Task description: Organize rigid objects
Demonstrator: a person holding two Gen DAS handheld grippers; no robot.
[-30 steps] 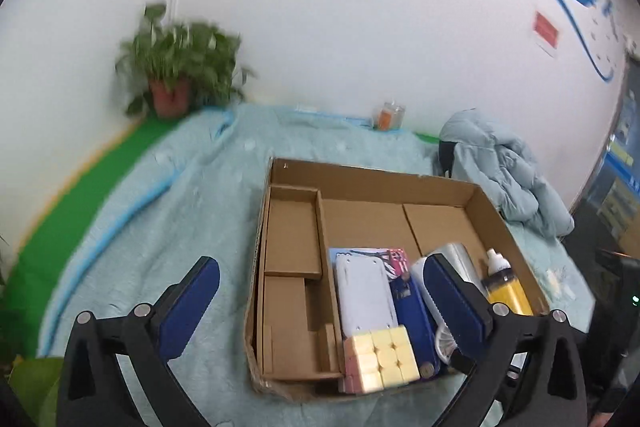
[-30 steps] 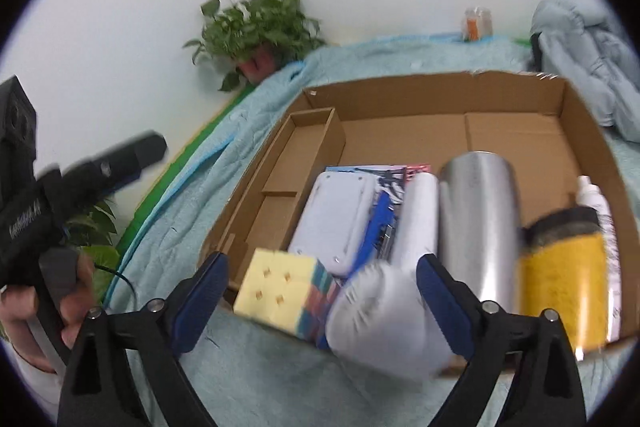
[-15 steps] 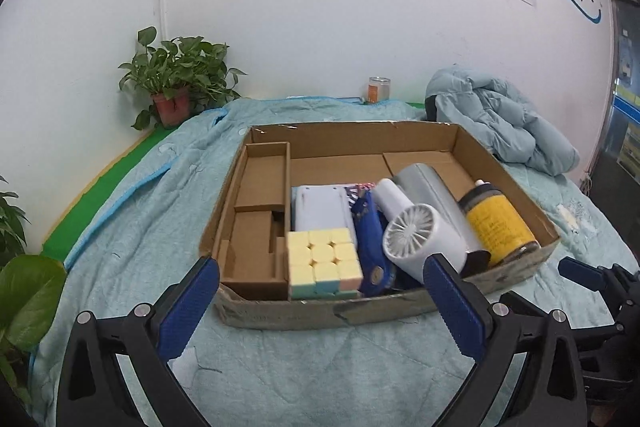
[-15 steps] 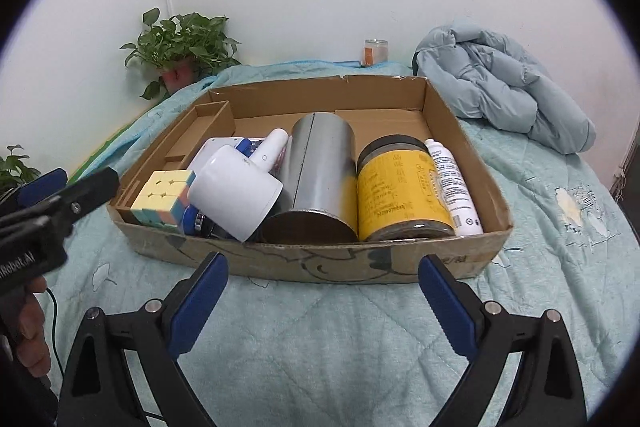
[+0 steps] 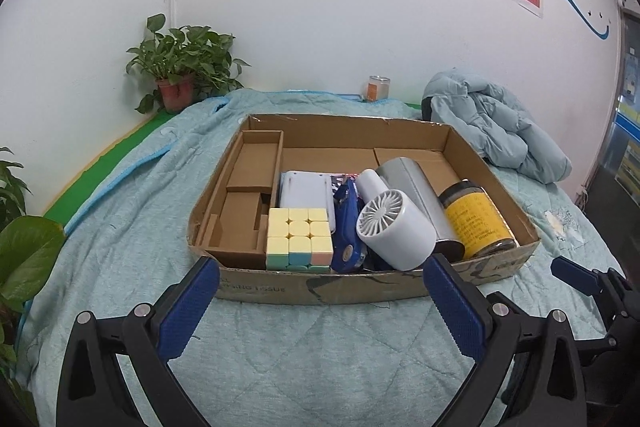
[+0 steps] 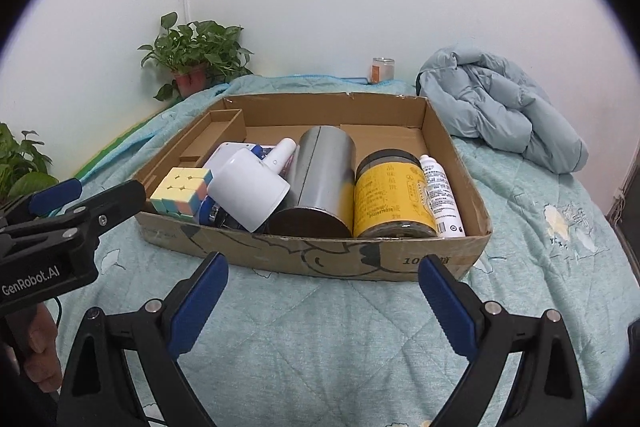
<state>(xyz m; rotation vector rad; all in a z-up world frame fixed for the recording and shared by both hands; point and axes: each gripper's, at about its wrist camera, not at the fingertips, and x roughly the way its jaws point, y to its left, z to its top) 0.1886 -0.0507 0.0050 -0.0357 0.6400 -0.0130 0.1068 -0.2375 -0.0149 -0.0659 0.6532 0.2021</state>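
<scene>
A shallow cardboard box (image 5: 320,289) (image 6: 400,259) lies on a teal quilt. Inside, from left: a pastel puzzle cube (image 5: 299,239) (image 6: 182,191), a blue case (image 5: 347,227), a white handheld fan (image 5: 394,229) (image 6: 250,193), a steel cylinder (image 6: 320,183), a yellow-labelled jar (image 5: 476,221) (image 6: 390,201) and a white bottle (image 6: 440,197). A white flat device (image 5: 306,190) lies behind the cube. My left gripper (image 5: 322,303) and right gripper (image 6: 324,301) are both open and empty, in front of the box's near wall.
A potted plant (image 5: 180,79) and a small orange jar (image 5: 378,89) stand by the back wall. A pale blue jacket (image 5: 496,127) is heaped at the right. Leaves (image 5: 28,259) hang at the left edge. The box's left side holds cardboard dividers (image 5: 252,187).
Both grippers have pulled back from above the box to in front of its near wall. They stay open and empty. The box contents have not moved.
</scene>
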